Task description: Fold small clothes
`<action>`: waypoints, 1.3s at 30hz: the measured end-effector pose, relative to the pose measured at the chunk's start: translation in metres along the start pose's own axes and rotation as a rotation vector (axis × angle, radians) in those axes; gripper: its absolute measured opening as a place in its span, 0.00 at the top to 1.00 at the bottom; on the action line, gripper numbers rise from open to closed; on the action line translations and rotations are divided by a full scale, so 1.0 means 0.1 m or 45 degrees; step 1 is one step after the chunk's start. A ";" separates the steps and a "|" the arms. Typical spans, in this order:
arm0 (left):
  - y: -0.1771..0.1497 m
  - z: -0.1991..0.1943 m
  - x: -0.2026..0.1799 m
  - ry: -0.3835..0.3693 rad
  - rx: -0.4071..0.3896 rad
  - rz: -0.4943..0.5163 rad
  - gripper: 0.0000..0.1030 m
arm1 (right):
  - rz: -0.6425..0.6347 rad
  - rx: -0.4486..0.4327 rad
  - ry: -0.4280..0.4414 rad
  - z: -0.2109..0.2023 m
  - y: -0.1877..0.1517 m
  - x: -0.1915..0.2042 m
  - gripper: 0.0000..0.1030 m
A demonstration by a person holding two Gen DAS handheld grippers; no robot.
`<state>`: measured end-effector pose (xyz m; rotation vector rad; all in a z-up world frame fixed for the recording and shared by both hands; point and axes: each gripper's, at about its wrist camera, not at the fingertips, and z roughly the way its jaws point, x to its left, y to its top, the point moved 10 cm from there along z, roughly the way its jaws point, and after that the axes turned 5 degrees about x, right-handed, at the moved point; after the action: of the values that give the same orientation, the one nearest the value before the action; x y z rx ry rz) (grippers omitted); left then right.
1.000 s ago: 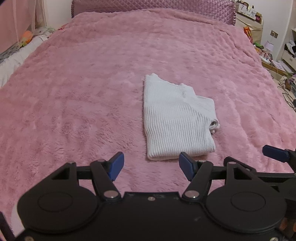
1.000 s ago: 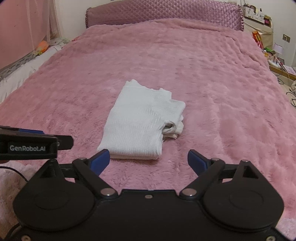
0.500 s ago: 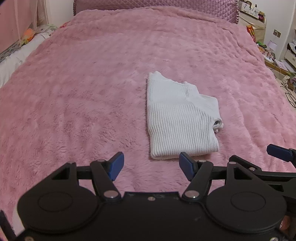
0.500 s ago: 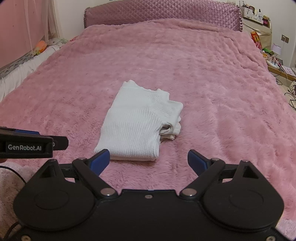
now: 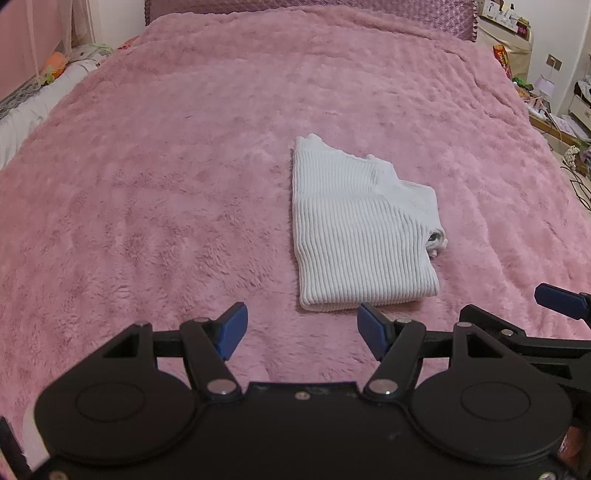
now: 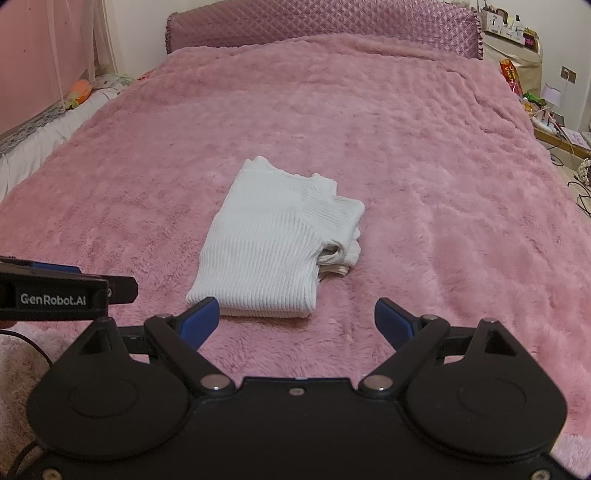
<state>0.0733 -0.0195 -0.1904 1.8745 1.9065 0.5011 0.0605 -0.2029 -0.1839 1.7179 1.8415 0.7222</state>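
Left wrist view: left gripper (image 5: 302,328) spread wide, holding nothing; folded white sweater (image 5: 360,234) lies on pink blanket (image 5: 166,184), just beyond the fingertips | Right wrist view: right gripper (image 6: 297,320) spread wide, unloaded; sweater (image 6: 275,243) ahead, left of centre.

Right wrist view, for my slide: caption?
Open right gripper hovers before a folded white ribbed sweater on a pink plush blanket.

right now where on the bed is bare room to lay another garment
Bare pink plush blanket lies left of the folded white ribbed sweater, and between it and the quilted headboard. Nearest the sweater, the left gripper and right gripper crowd its front edge.
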 end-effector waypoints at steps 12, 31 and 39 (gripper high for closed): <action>-0.01 0.01 -0.01 0.001 0.009 0.003 0.33 | -0.002 0.004 0.004 0.01 -0.02 -0.01 0.10; -0.05 0.02 -0.04 0.009 0.018 0.003 0.33 | -0.002 0.009 0.003 0.03 -0.02 -0.01 0.10; -0.05 0.02 -0.03 0.009 0.020 0.004 0.33 | -0.003 0.010 0.003 0.03 -0.03 -0.01 0.10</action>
<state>0.0698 -0.0232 -0.1944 1.8889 1.9177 0.4961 0.0606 -0.2037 -0.1878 1.7201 1.8501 0.7179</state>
